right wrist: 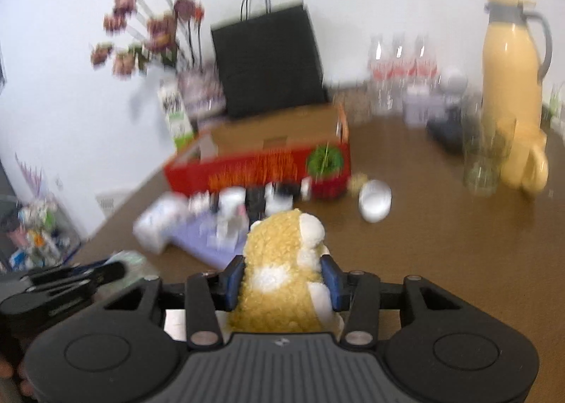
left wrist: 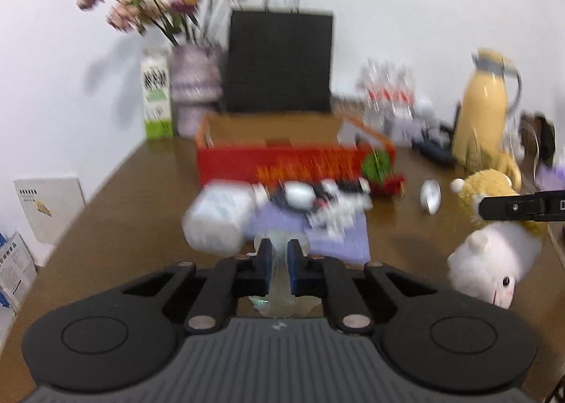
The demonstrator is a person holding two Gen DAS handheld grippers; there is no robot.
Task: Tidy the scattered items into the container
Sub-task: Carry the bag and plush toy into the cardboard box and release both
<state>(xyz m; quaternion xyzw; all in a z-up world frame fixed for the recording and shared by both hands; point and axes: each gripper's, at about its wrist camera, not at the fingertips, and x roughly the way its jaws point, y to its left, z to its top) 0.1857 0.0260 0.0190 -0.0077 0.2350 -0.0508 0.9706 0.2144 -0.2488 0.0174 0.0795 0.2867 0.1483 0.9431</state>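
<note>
A: Where did the red box (left wrist: 282,164) stand, and was anything in it?

B: It sat open-topped toward the back of the wooden table (left wrist: 123,212), in front of a black paper bag (left wrist: 279,60). What showed of its inside looked bare cardboard, so I'd judge the tidying had barely begun.

A: And the tongs?

B: The left gripper (left wrist: 279,262) had its jaws nearly closed on a thin, clear plastic wrapper (left wrist: 280,283) that hung between the pads. The right gripper (right wrist: 282,283) was about half open, squeezing a yellow plush toy (right wrist: 279,262) between its blue pads.

A: So two things were in hand. What was left?

B: Plenty, by the look of it: a white bottle (left wrist: 219,223) on its side, a blurred heap of small black and white things (left wrist: 325,202) on a purple cloth (left wrist: 339,237), a small white round thing (left wrist: 431,196), and a white plush toy (left wrist: 494,262) near the right edge.

A: Room to move?

B: That heap lay just in front of the box, so both loads would likely need to pass over it. The table's left side was open; the right was crowded with a yellow jug (right wrist: 512,64), a glass (right wrist: 485,163) and bottles
</note>
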